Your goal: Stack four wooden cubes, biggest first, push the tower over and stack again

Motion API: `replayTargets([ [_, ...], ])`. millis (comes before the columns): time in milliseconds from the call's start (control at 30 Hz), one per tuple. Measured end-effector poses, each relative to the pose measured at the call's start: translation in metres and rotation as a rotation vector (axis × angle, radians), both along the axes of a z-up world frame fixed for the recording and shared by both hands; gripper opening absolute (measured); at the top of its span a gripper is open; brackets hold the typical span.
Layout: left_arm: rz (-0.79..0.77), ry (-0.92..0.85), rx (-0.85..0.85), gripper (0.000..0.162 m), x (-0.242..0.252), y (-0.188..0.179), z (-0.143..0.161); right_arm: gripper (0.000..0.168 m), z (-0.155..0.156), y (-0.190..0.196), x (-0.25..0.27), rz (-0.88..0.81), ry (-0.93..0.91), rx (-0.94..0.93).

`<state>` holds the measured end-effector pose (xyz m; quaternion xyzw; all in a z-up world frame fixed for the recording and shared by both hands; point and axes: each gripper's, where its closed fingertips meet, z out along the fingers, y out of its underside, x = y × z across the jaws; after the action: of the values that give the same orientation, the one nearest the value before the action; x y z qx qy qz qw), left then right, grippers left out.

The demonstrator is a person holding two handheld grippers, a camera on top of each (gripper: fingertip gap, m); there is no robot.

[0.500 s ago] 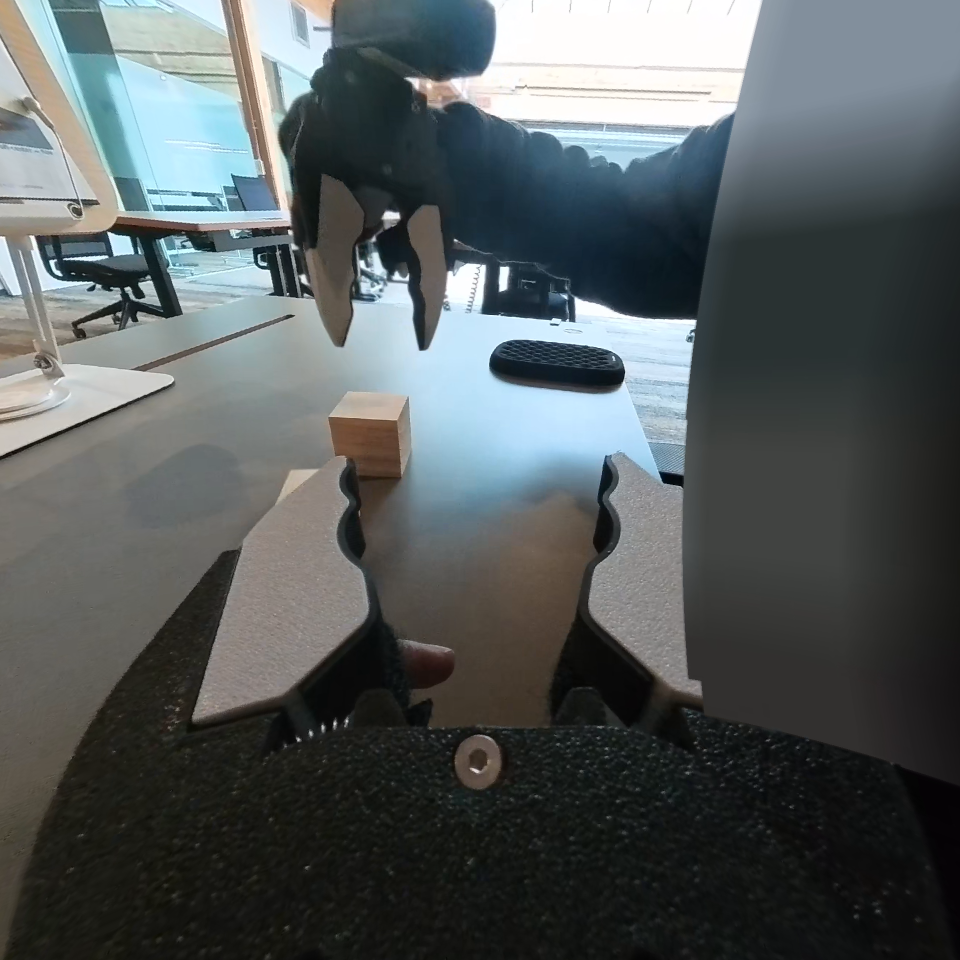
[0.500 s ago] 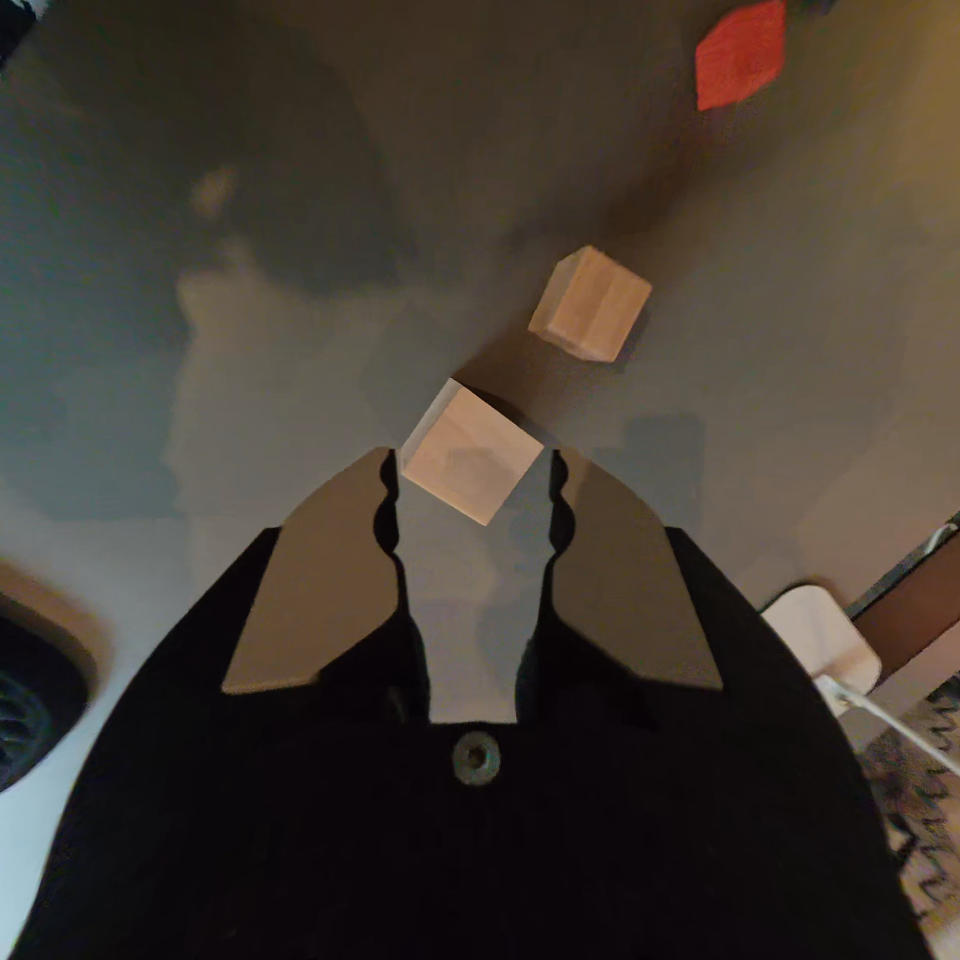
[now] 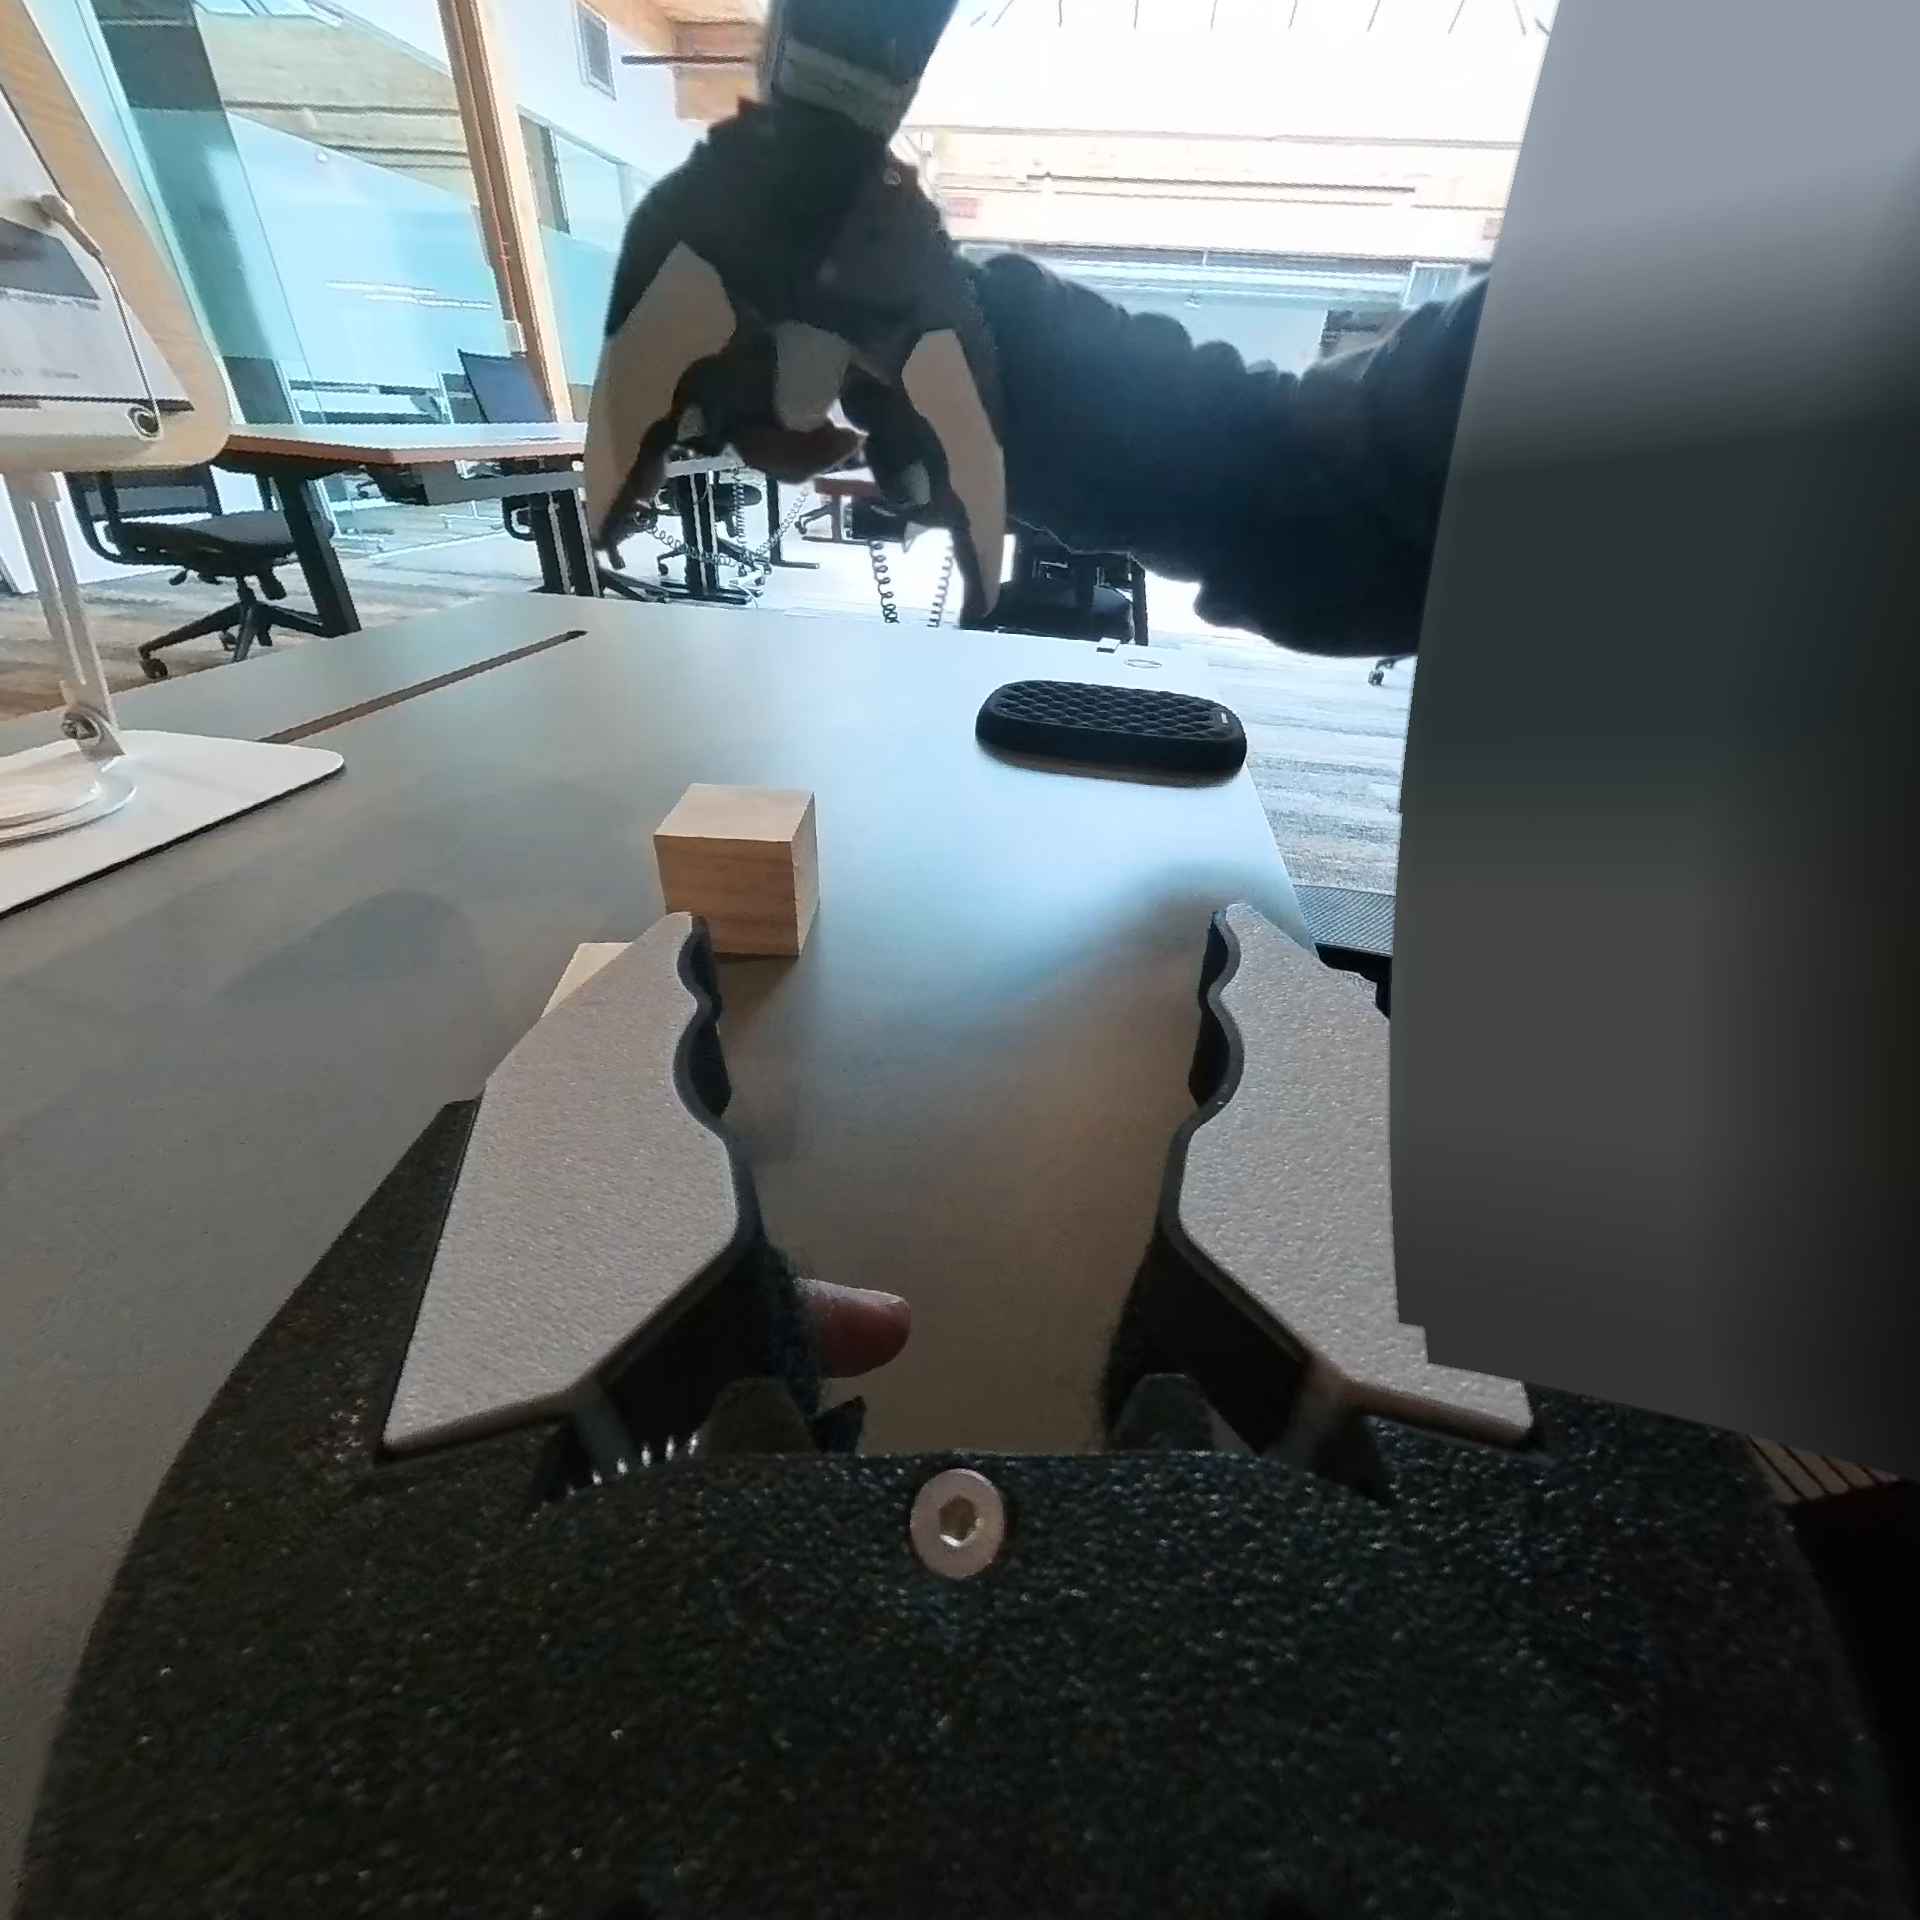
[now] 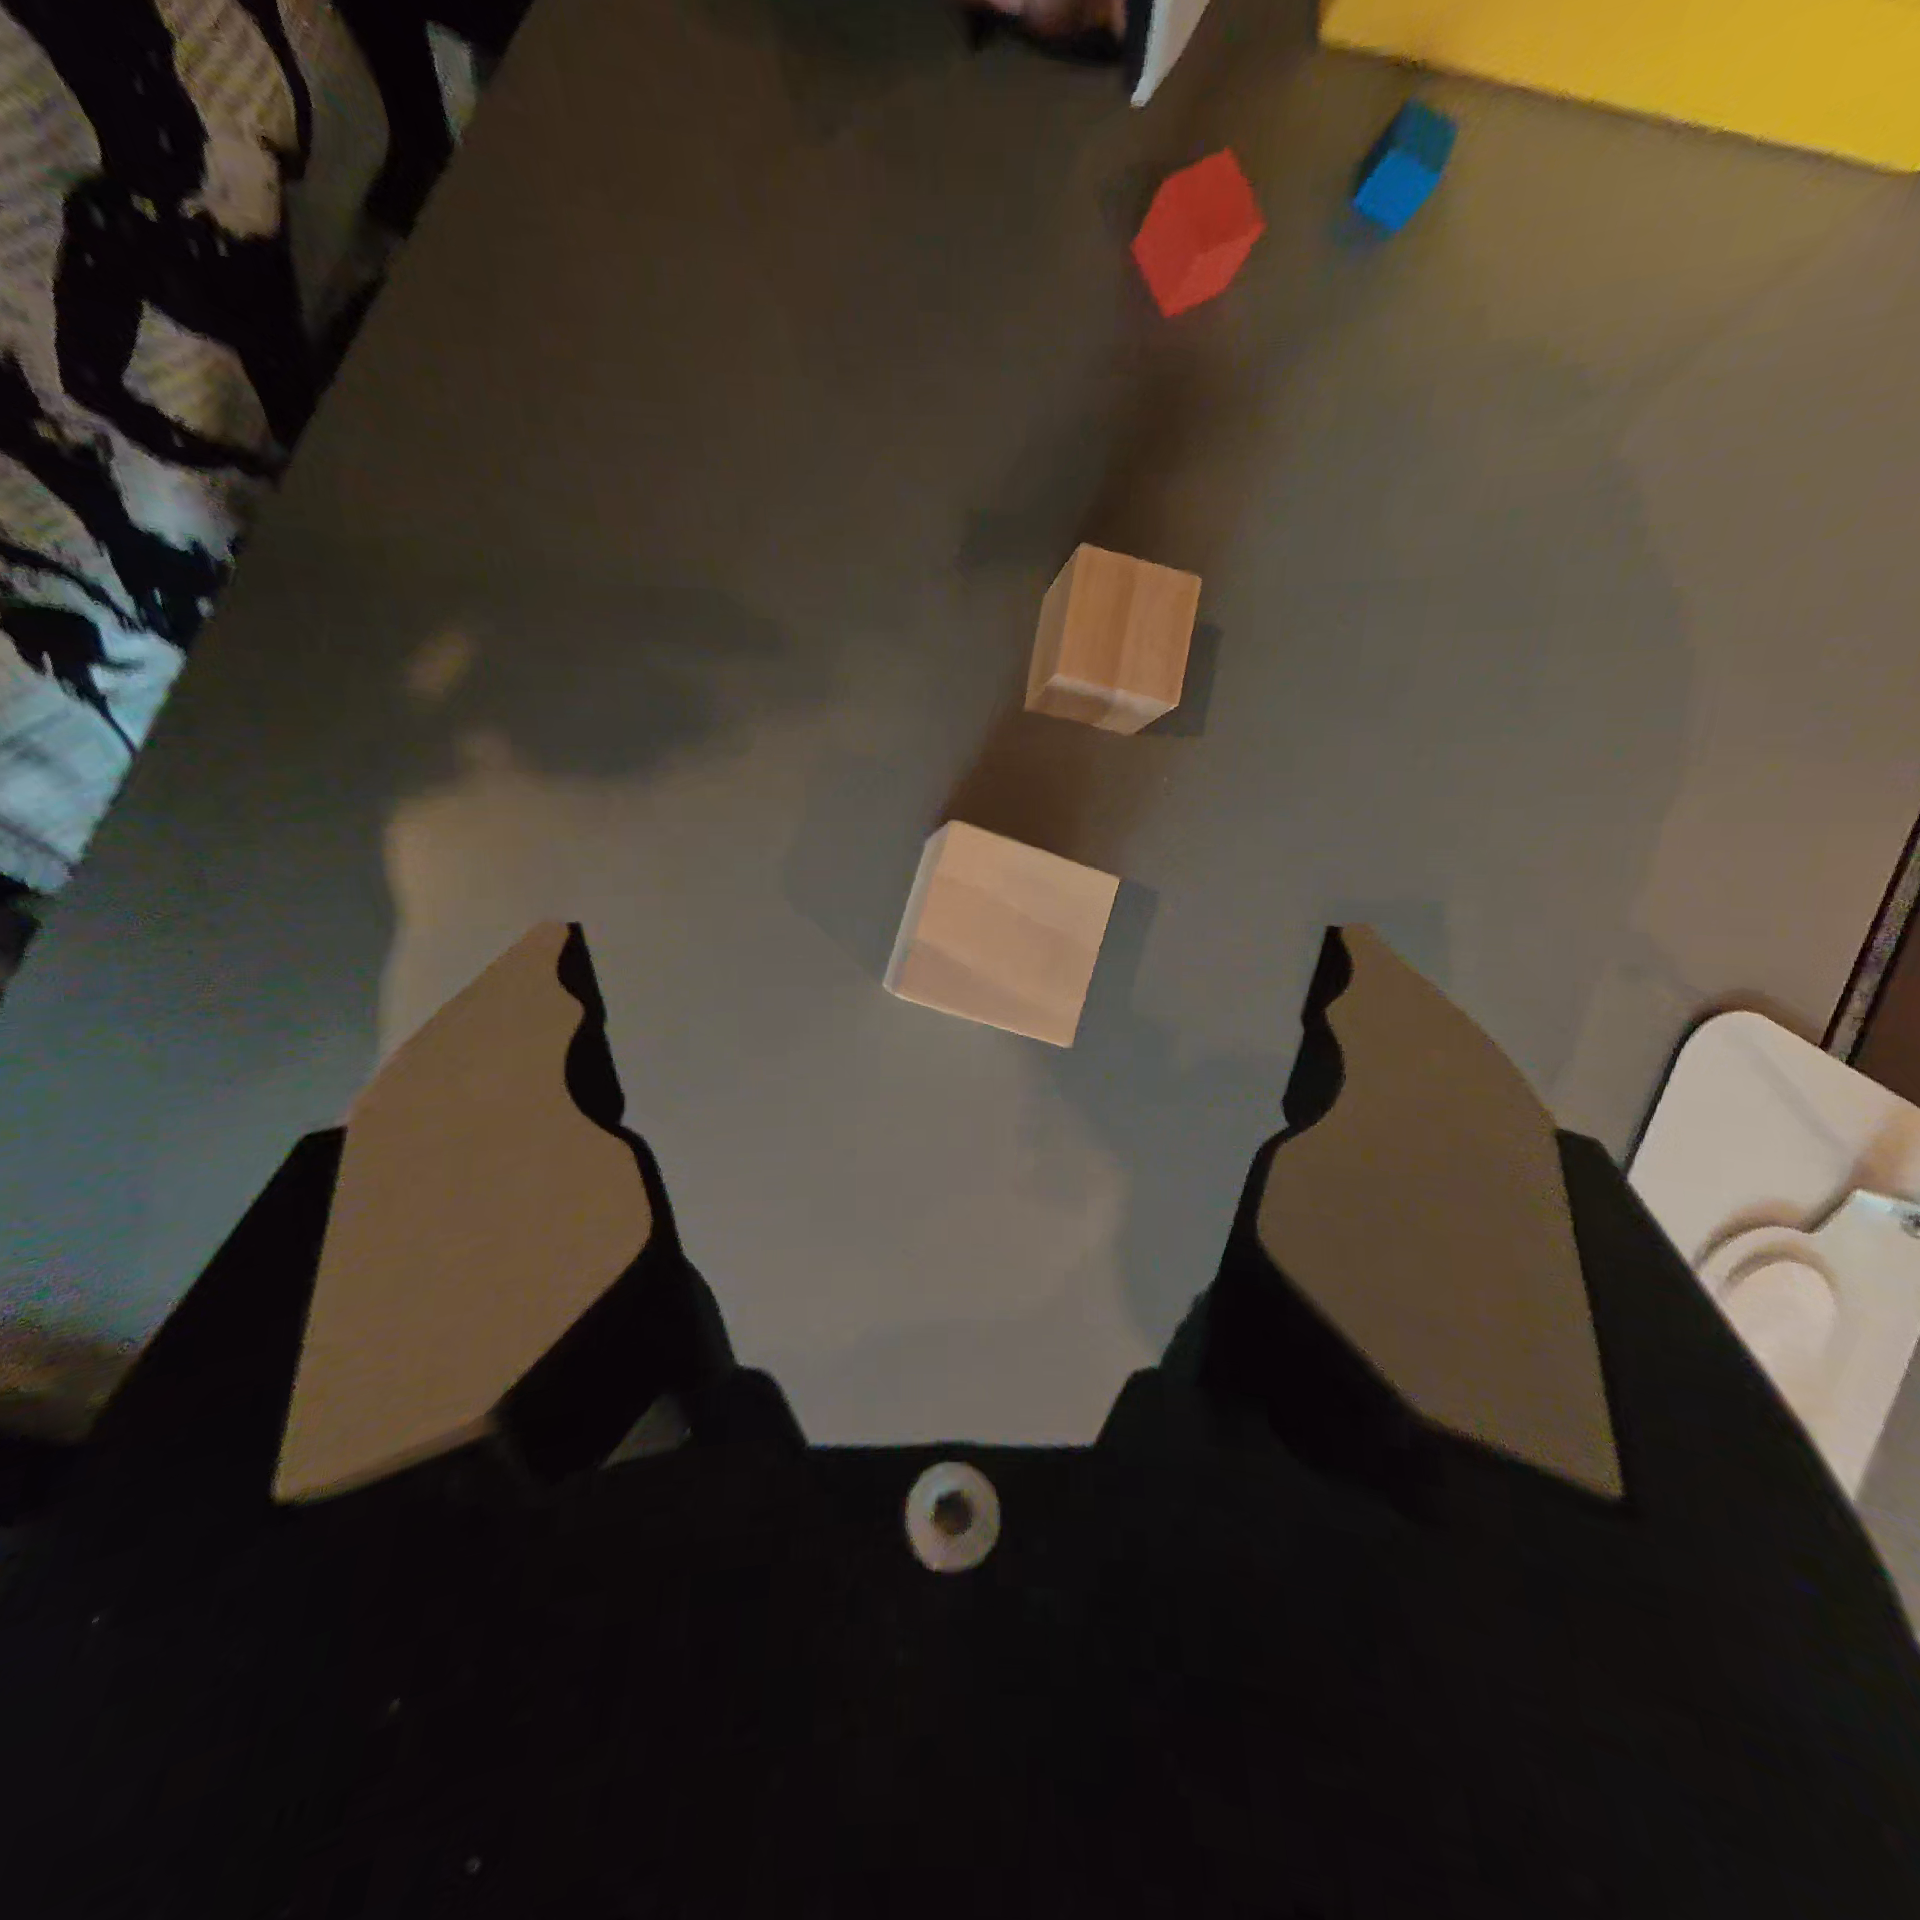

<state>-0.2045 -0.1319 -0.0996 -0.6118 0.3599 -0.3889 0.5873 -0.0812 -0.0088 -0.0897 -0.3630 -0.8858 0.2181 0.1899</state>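
Observation:
In the right wrist view, two plain wooden cubes lie apart on the dark table: a pale one and a browner one beyond it. A red cube and a blue cube lie farther off. My right gripper is open and empty, held high above the pale cube. In the left wrist view, my left gripper is open and empty, low over the table. One wooden cube stands just past its left fingertip; another cube is mostly hidden behind that finger. The right gripper hangs open above them.
A black honeycomb pad lies at the far right of the table, near its edge. A white stand base sits at the left and shows in the right wrist view. A yellow surface borders the far corner. Patterned carpet lies past the table edge.
My right gripper has risen away from the pale cube and its jaws have opened much wider. The red and blue cubes have come into view. The left gripper has not moved.

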Motion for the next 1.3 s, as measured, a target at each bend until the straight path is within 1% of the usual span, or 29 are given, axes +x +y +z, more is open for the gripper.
replayTargets([
  [133,-0.001,0.004,0.002,0.089,0.001,0.000,-0.001,0.132,0.019,-0.005,0.004,-0.095,0.156,-0.097],
  [333,0.000,0.005,0.005,0.089,0.001,0.000,0.000,0.133,0.035,0.002,0.028,-0.262,0.341,-0.152],
  [467,0.004,0.003,0.006,0.089,0.001,0.000,0.000,0.131,0.042,0.011,0.049,-0.386,0.460,-0.195],
  [667,0.008,0.000,0.006,0.089,0.001,0.000,0.000,0.127,0.051,0.016,0.083,-0.505,0.645,-0.269],
  [900,0.009,-0.006,0.011,0.089,0.001,0.000,0.001,0.124,0.040,0.019,0.115,-0.582,0.768,-0.315],
  [1133,0.006,-0.018,0.013,0.089,0.001,-0.001,0.002,0.119,0.027,0.025,0.138,-0.604,0.916,-0.404],
  [1233,0.012,-0.020,0.016,0.089,0.000,0.000,0.003,0.117,0.027,0.027,0.147,-0.617,0.997,-0.404],
  [1300,0.017,-0.022,0.019,0.089,0.000,0.000,0.003,0.117,0.026,0.028,0.152,-0.631,1.007,-0.380],
])
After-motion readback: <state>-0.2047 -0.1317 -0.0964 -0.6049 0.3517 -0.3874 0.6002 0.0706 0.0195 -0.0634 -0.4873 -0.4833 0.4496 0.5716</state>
